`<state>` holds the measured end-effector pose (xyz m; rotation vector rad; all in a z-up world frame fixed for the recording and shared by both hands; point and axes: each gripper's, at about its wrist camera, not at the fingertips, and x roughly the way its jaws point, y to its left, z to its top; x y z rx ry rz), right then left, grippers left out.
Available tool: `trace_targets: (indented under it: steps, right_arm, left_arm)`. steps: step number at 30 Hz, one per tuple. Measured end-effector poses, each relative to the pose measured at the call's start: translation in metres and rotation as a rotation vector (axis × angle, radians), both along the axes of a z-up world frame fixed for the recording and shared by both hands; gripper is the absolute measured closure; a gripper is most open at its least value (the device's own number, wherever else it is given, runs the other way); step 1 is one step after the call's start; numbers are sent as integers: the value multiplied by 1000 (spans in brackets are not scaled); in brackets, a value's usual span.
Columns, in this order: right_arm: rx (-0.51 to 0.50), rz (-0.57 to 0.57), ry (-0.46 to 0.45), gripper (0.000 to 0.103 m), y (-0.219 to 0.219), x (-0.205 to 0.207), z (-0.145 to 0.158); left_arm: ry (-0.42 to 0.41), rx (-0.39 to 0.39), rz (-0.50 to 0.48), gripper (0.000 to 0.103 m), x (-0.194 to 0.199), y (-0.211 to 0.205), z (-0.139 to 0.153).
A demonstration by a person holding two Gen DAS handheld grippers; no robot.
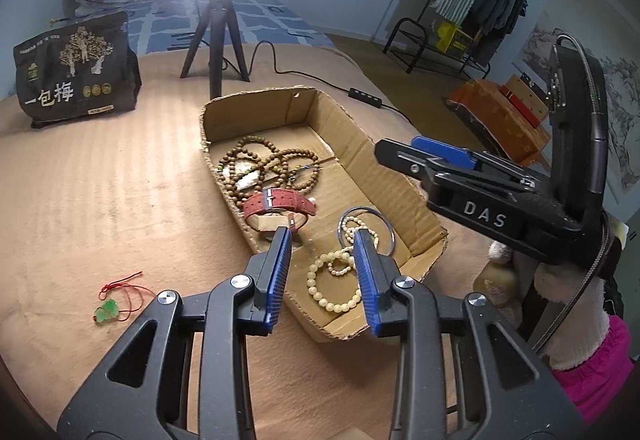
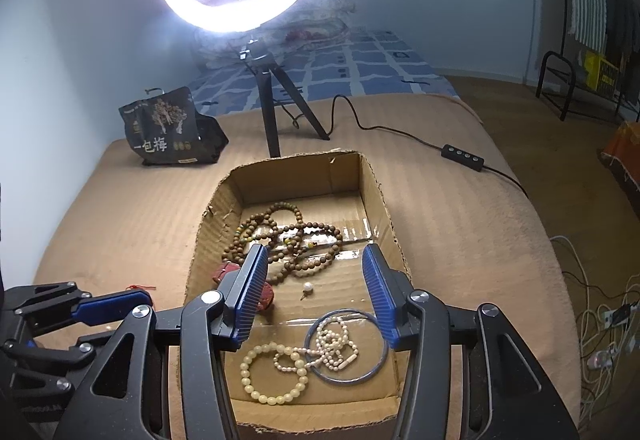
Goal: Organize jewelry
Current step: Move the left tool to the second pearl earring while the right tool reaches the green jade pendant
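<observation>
A green pendant [image 1: 107, 312] on red cord is lying on the tan blanket [image 1: 100, 200], left of the left gripper [image 1: 322, 240], whose jaws are standing apart, gripping nothing. A cream bead bracelet [image 1: 332, 286] is resting in the cardboard tray [image 1: 400, 176] beneath them. The right gripper [image 2: 316, 260] is hovering spread and empty above the blue bangle [image 2: 346, 346] and pearls [image 2: 332, 344].
</observation>
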<state>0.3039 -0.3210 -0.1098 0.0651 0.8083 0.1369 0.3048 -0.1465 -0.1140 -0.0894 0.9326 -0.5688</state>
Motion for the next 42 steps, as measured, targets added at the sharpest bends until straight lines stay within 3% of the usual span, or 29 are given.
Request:
trace_targets:
  steps: [4, 8, 10, 13, 15, 28, 42]
  right_arm:
    - [-6, 0, -9, 54, 4, -4, 6]
    - [-18, 13, -27, 34, 11, -8, 10]
    - [-29, 26, -34, 33, 17, -9, 13]
    - [-42, 41, -36, 32, 27, -10, 15]
    - [-46, 46, -37, 26, 33, -9, 15]
    - [-45, 147, -25, 24, 89, -3, 6]
    - [75, 279, 82, 24, 161, 12, -28]
  left_arm:
    - [-2, 2, 17, 71, -3, 12, 2]
    - [-1, 14, 29, 71, -5, 26, 2]
    - [-13, 24, 39, 56, -8, 34, 3]
    - [-36, 40, 64, 44, -12, 51, 5]
    - [-39, 51, 82, 41, -14, 62, 6]
    - [-13, 88, 200, 41, -21, 152, -9]
    - [38, 136, 152, 41, -44, 175, -46]
